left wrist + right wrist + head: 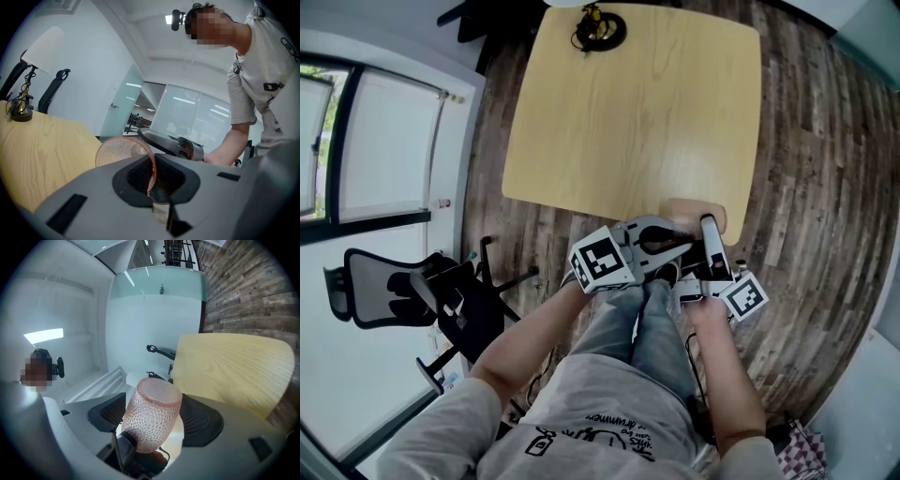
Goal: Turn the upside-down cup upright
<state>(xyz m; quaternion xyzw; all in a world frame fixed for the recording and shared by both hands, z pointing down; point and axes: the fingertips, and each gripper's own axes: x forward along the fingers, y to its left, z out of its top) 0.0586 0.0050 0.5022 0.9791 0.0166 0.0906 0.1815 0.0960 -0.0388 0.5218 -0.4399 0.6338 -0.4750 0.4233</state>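
The cup (694,212) is pink, see-through and dimpled, and it hangs over the near edge of the wooden table (628,112). My left gripper (152,176) is shut on its thin rim wall, and the cup (119,150) sticks out to the left of the jaws. In the right gripper view the cup (152,420) lies between the pads of my right gripper (152,416), base pointing away from the camera; both pads touch its sides. In the head view the left gripper (670,246) and right gripper (708,230) meet at the cup.
A small desk lamp (598,28) stands at the table's far edge, also seen as the lamp (21,101) in the left gripper view. A black office chair (403,291) stands on the wooden floor to the left. My legs are below the grippers.
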